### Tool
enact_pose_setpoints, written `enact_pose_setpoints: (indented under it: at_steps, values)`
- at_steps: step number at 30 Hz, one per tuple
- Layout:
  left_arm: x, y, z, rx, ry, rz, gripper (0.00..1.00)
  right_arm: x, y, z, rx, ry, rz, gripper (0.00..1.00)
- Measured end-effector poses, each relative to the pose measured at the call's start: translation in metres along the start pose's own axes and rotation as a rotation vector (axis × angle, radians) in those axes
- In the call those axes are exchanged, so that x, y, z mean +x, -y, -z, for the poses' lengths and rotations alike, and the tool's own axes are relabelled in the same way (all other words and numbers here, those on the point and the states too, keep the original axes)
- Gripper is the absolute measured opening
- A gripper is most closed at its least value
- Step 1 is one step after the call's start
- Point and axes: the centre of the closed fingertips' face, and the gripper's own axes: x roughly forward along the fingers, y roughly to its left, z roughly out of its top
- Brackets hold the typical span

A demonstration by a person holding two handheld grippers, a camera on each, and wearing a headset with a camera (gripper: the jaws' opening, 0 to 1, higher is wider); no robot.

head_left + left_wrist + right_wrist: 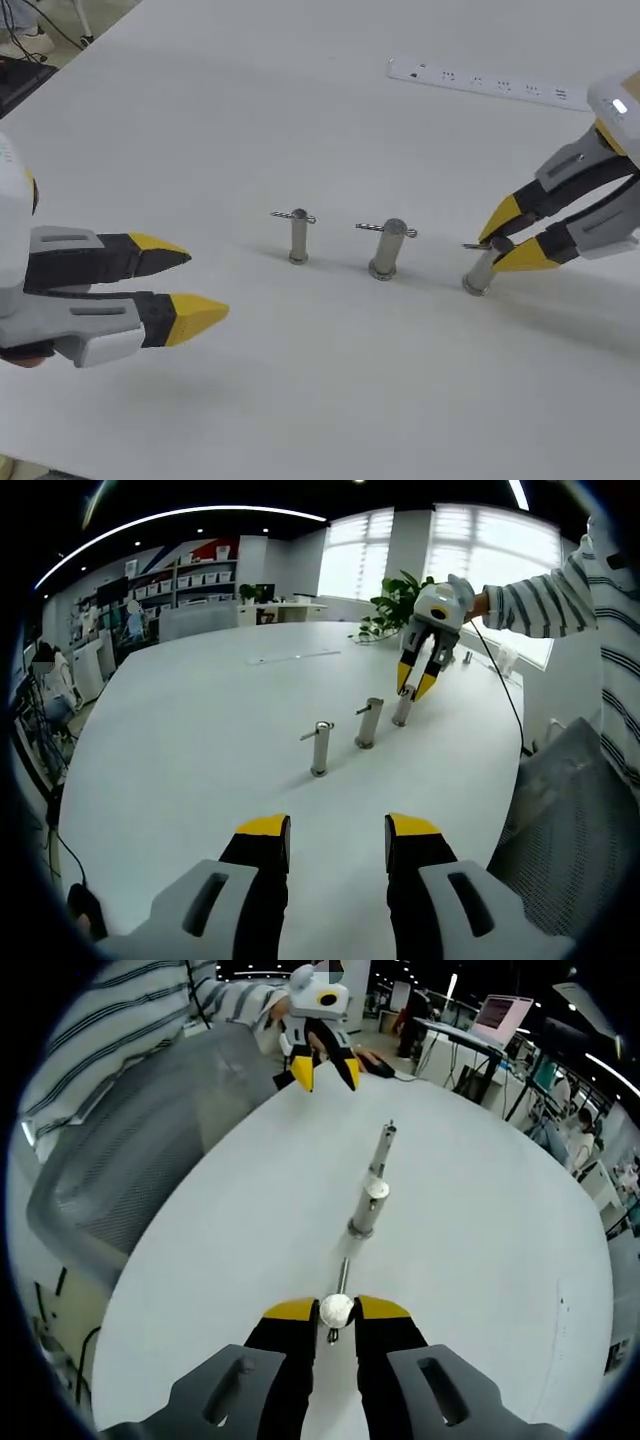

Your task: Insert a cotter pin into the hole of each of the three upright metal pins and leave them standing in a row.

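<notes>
Three metal pins stand in a row on the white desk [330,390]; the left pin [298,240] and middle pin [384,255] each carry a crosswise clip. The right gripper [490,252] has its fingers closed around the top of the right pin [477,276], where a cotter pin [470,245] pokes out. The left gripper [207,285] hovers well apart, fingers open and empty.

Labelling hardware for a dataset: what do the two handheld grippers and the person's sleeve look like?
The left gripper and right gripper match: white-and-grey bodies, black jaws ending in yellow wedge tips. The sleeve is white with dark stripes.
</notes>
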Motion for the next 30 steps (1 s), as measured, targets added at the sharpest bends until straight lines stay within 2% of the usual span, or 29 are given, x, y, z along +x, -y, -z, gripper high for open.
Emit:
enact_pose_setpoints:
  at_steps: [6, 12, 16, 19, 23, 25, 28, 30]
  values:
    - [-0.002, 0.002, 0.0, -0.001, -0.004, 0.002, 0.37, 0.0, 0.001, -0.002, 0.034, 0.002, 0.006, 0.16]
    - [-0.004, 0.003, -0.001, -0.002, 0.001, 0.003, 0.39, -0.002, 0.002, -0.008, 0.067, 0.025, 0.03, 0.25]
    - [-0.005, 0.005, -0.005, 0.0, 0.01, 0.007, 0.43, -0.008, 0.006, -0.01, 0.121, 0.056, 0.065, 0.31]
    - [-0.005, 0.007, -0.007, 0.002, 0.014, 0.013, 0.44, -0.012, 0.003, -0.02, 0.227, 0.141, 0.078, 0.34]
    - [-0.005, 0.01, -0.009, 0.009, 0.018, 0.025, 0.45, -0.017, 0.0, -0.017, 0.241, 0.139, 0.116, 0.36]
    - [-0.006, 0.012, -0.011, 0.009, 0.023, 0.028, 0.46, -0.021, -0.002, -0.019, 0.276, 0.167, 0.141, 0.4]
    - [-0.007, 0.014, -0.014, 0.013, 0.033, 0.036, 0.51, -0.028, -0.006, -0.029, 0.384, 0.273, 0.186, 0.48]
    - [-0.007, 0.015, -0.015, 0.016, 0.039, 0.039, 0.56, -0.033, -0.006, -0.029, 0.403, 0.297, 0.228, 0.5]
